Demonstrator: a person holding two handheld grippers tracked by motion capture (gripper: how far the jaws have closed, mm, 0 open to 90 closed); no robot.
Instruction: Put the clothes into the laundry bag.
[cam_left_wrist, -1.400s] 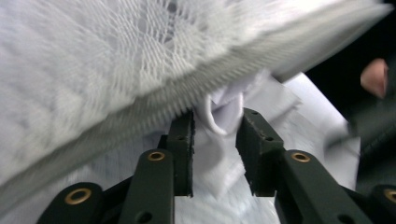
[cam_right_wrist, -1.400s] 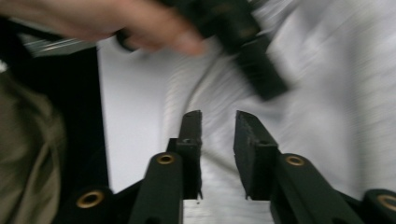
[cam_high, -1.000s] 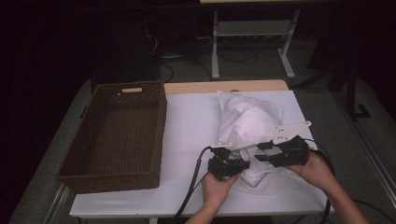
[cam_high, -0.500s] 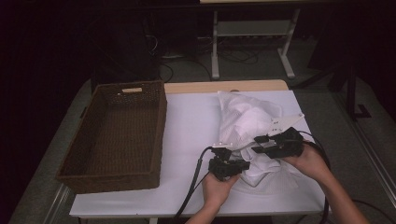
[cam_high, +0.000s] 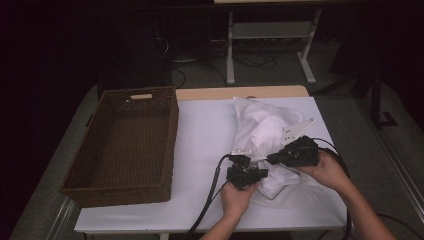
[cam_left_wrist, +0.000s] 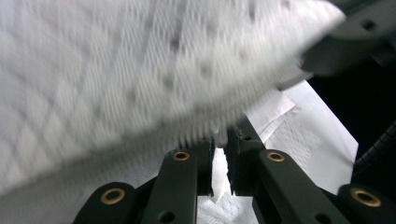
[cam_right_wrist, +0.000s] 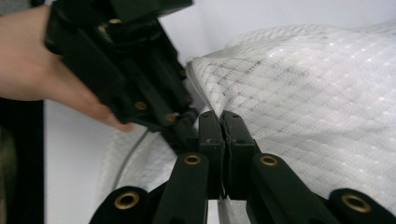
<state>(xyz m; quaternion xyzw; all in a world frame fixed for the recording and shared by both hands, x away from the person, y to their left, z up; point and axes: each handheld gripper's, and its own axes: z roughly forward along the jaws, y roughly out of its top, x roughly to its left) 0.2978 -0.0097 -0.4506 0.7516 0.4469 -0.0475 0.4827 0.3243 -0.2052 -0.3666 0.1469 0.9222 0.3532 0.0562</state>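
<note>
At the near edge of a white-topped table (cam_high: 200, 145), a person's two hands work a crumpled white textured cloth (cam_high: 267, 127) with a pair of black hand-held grippers. The left gripper (cam_high: 250, 172) sits in the left hand (cam_high: 235, 197) low in the high view, its black cable (cam_high: 207, 197) trailing off the table's front edge. Just beside it, and slightly farther in, the right gripper (cam_high: 277, 157) is held in the right hand (cam_high: 327, 170) and points toward the left one.

The left gripper view brings in what the high view cannot: the jaws stand nearly together with a thin fold of the cloth (cam_left_wrist: 219, 168) pinched between them, while a blurred sheet of the same fabric hangs across the upper part of the picture. Part of the other gripper shows dark at the top right.

The right gripper view shows its own jaws pressed together on an edge of the cloth (cam_right_wrist: 317, 107), whose woven dotted pattern is sharp here. The left gripper (cam_right_wrist: 126, 70) looms close at the upper left of that view, with the fingers (cam_right_wrist: 42, 70) of the hand that holds it behind it.

From above, the cloth lies heaped on the right half of the table, its near end lifted between the two grippers. A grey three-cornered plate (cam_high: 297, 130) rises over the cloth. Well apart, on the left side of the table, stands a dark brown woven wicker basket (cam_high: 127, 145) with a handle slot in its far wall. Beyond the table, pale metal table legs (cam_high: 230, 50) and loose cables (cam_high: 255, 60) lie on the dim floor.
</note>
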